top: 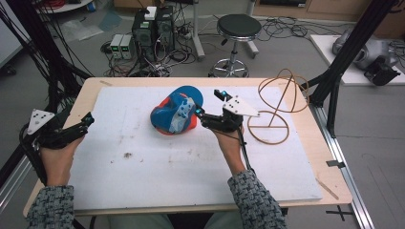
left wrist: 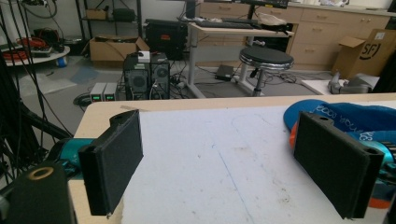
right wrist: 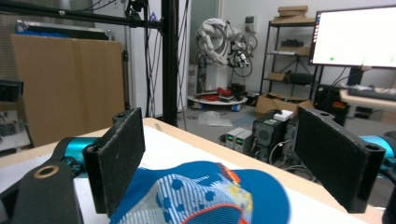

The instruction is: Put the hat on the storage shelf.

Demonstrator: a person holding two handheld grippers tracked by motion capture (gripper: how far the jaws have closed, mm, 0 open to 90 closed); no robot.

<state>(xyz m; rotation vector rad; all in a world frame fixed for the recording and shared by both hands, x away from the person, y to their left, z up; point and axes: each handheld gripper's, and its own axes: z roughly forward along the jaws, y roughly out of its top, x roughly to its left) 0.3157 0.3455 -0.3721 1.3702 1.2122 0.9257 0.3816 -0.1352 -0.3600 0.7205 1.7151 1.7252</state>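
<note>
A blue and orange cap (top: 173,113) with a pale patterned panel lies in the middle of the white board (top: 143,157). My right gripper (top: 208,103) is open just right of the cap, with its jaws spread towards it. In the right gripper view the cap (right wrist: 205,198) sits low between the wide-apart pads (right wrist: 119,158), and nothing is gripped. My left gripper (top: 82,125) rests at the table's left edge, open and holding nothing. In the left gripper view the cap (left wrist: 348,116) lies far right, behind the right pad (left wrist: 334,163).
A thin wooden hoop stand (top: 276,106) rises on the board right of my right gripper. Black frame posts (top: 346,52) flank the table. Beyond the far edge are a stool (top: 237,28), computer boxes (top: 153,28) and cables on the floor.
</note>
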